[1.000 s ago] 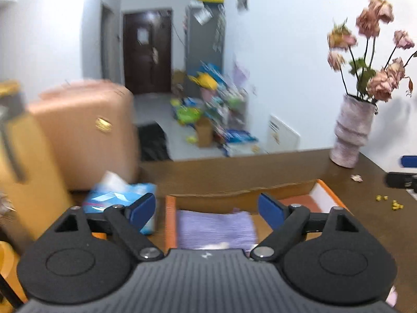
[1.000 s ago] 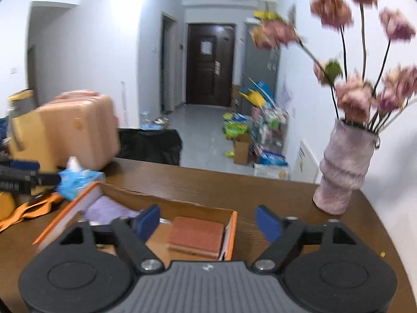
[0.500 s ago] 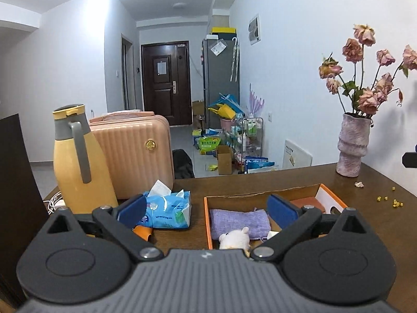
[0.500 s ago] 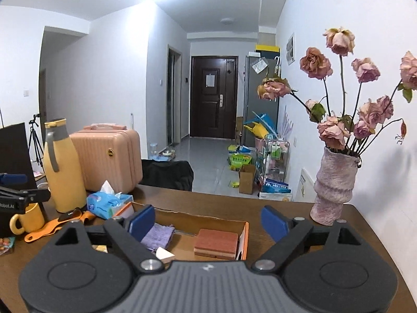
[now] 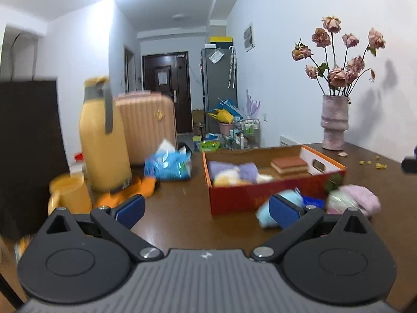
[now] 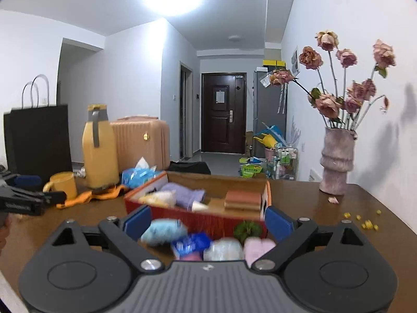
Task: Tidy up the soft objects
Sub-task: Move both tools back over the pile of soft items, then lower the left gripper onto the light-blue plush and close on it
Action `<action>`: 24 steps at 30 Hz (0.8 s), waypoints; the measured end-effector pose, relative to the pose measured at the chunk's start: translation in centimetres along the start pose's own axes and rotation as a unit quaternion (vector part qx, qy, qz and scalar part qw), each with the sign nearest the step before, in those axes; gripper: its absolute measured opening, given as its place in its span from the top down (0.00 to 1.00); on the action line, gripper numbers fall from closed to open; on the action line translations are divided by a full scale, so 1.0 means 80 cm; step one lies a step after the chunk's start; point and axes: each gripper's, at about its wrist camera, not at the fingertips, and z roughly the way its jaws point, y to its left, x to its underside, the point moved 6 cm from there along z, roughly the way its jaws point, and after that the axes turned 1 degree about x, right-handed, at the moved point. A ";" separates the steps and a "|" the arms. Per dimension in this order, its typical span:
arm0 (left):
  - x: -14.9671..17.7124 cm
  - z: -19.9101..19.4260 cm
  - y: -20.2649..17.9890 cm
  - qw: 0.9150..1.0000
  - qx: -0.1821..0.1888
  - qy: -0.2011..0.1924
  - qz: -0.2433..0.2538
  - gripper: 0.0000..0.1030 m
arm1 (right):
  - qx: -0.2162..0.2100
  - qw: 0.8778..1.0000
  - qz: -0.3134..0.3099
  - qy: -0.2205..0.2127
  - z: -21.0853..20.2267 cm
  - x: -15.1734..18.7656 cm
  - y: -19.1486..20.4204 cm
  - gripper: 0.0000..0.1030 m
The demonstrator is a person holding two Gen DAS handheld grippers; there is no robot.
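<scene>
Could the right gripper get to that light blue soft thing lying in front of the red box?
Probably yes: the light blue soft thing lies on the table before the red box, uncovered, just ahead of the right gripper, whose jaws are opening.

Each gripper had a ribbed grey body, black linkage arms with silver screws, round black discs and blue finger pads (image 5: 282, 212).

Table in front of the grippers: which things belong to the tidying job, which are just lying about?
Job: orange box, light blue soft thing, pink soft thing, purple cloth.
Lying about: yellow jug, mug, tissue pack, vase.
</scene>
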 end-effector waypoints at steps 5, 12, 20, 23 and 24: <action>0.053 -0.018 -0.014 0.997 0.034 0.062 -0.012 0.00 | -0.004 0.998 0.036 0.046 -0.037 0.068 0.018 0.09; 0.052 0.001 -0.046 0.997 0.049 0.064 0.021 0.00 | -0.011 0.997 0.049 0.066 -0.032 0.082 0.018 0.09; 0.063 0.047 -0.054 0.993 0.053 0.105 0.009 0.00 | -0.013 0.993 0.072 0.090 0.005 0.091 0.000 0.10; 0.059 0.069 -0.053 0.992 0.058 0.112 -0.009 0.00 | -0.023 0.991 0.093 0.088 0.024 0.083 -0.006 0.14; 0.054 0.079 -0.051 0.991 0.064 0.116 -0.025 0.00 | -0.031 0.990 0.102 0.088 0.033 0.078 -0.007 0.15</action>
